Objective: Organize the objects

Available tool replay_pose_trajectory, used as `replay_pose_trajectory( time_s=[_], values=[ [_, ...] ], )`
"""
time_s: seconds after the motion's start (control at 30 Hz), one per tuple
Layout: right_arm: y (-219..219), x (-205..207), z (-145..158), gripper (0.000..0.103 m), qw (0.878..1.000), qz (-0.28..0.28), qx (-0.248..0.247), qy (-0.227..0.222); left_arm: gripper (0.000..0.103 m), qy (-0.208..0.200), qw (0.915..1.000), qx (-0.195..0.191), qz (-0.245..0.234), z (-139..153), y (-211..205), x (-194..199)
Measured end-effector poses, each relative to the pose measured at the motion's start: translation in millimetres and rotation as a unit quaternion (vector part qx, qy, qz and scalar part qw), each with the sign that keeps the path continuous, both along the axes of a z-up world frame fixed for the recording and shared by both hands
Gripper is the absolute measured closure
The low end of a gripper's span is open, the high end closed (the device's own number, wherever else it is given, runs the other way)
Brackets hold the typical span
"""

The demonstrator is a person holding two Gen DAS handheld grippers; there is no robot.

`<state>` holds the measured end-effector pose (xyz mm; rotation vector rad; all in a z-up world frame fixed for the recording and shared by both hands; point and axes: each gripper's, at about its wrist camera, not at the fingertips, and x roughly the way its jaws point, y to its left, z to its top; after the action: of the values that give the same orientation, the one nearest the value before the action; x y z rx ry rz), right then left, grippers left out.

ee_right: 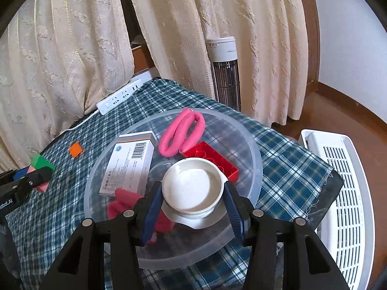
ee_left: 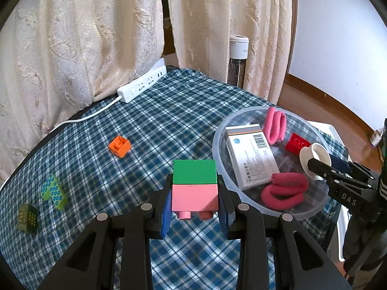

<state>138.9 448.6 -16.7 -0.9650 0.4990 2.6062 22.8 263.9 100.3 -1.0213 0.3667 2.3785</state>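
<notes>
Gripping a pink-and-green block stack, the left gripper has jaws clamped; right gripper jaws pinch a white cup over the clear bowl.

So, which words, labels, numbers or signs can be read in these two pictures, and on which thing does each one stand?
"DAS": white letters on the right gripper body, in the left wrist view.
"oboLAI": cut off by the picture edge, on the left gripper body, in the right wrist view.
White medicine box: barcode, round blue logo and printed lines, too small to read.
Tower heater: small red label, blurred.
Power strip: no readable text.
</notes>
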Motion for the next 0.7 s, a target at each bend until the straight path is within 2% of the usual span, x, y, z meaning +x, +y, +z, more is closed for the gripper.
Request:
replay_pose_trajectory(
  time_s=[0.57,0.7],
  values=[
    [-3,0,-1,0.049,1.0,0.027,-0.003,-0.007,0.071,-0.004,0.9999,-0.003,-0.009,-3,18,4],
    [-3,1,0,0.049,0.999,0.033,-0.017,-0.007,0.071,-0.005,0.9999,-0.003,-0.01,-3,19,4]
  ],
)
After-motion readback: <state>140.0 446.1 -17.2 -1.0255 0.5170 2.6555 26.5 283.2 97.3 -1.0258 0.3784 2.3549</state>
